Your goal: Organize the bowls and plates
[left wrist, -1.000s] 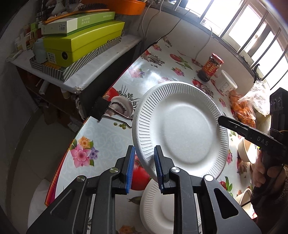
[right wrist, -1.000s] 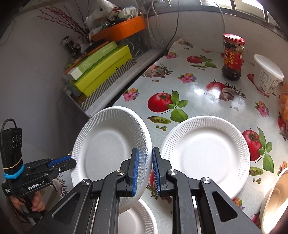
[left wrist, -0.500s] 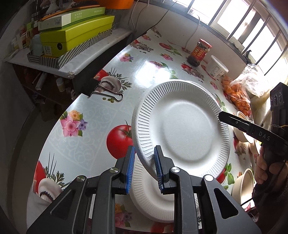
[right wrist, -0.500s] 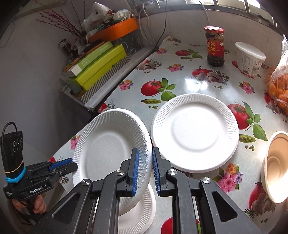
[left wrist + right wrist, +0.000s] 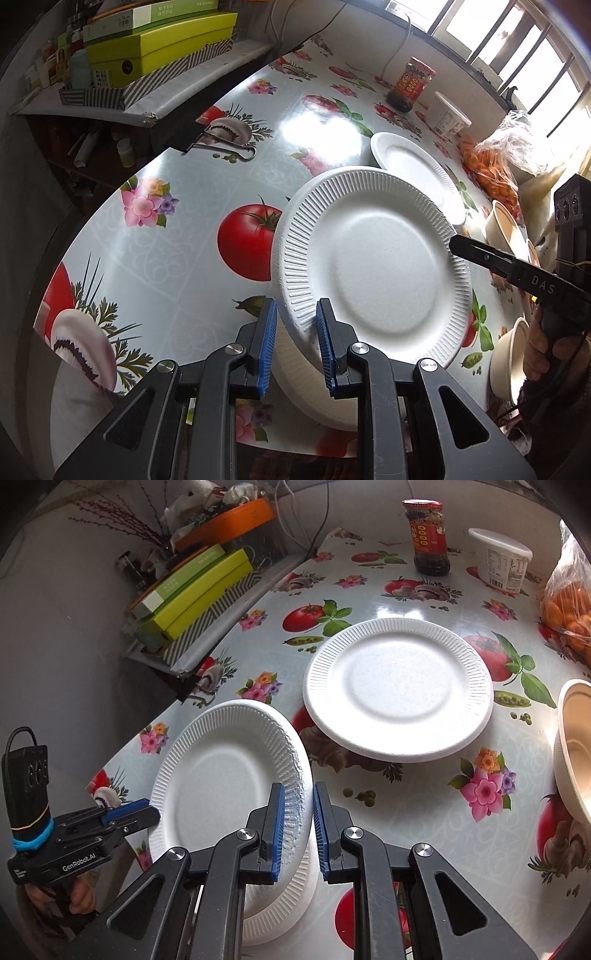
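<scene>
A white ribbed foam plate [image 5: 373, 266] [image 5: 221, 771] is held tilted above the table's near edge by both grippers. My left gripper [image 5: 293, 343] is shut on its near rim. My right gripper [image 5: 297, 823] is shut on the opposite rim and shows as a black arm at the right of the left wrist view [image 5: 480, 253]. A second white plate [image 5: 306, 387] [image 5: 280, 912] lies on the table right under the held one. A third white plate [image 5: 399, 690] [image 5: 413, 170] lies further in. Beige paper bowls [image 5: 574, 746] [image 5: 506, 229] stand at the right.
The table [image 5: 406, 805] has a tomato-and-flower oilcloth. A sauce jar [image 5: 426, 535], a white tub [image 5: 502, 563] and a bag of oranges [image 5: 565, 609] stand at the back. A shelf with green boxes [image 5: 199, 587] is on the left. A binder clip [image 5: 210, 142] grips the table's edge.
Both grippers have carried the held plate toward the table's near edge, lower over the plate lying there. The far plate and the back items now look further away.
</scene>
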A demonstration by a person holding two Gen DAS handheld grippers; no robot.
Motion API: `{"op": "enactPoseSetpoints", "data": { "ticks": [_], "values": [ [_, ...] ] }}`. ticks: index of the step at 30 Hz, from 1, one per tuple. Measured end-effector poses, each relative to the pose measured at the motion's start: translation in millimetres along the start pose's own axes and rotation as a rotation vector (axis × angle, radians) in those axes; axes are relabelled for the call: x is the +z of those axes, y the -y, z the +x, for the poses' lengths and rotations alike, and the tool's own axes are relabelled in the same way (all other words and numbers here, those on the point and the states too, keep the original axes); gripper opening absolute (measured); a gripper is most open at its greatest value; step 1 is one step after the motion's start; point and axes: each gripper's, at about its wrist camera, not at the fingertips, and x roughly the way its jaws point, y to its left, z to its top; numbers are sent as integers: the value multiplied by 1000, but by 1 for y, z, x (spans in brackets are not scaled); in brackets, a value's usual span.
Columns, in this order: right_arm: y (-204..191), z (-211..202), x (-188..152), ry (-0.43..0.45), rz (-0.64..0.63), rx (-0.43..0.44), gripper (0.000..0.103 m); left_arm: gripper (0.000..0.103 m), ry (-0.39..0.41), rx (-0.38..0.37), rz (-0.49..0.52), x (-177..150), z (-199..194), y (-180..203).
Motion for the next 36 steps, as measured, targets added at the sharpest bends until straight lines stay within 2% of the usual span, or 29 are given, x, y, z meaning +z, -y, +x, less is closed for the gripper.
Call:
{"op": "enactPoseSetpoints", "data": {
  "ticks": [20, 36],
  "values": [
    [2, 8, -28, -45, -3, -8, 16, 23, 3, 49, 29, -15, 3, 3],
    [1, 7, -35, -42, -20, -33, 16, 23, 0, 45, 35, -18, 2, 4]
  ]
}}
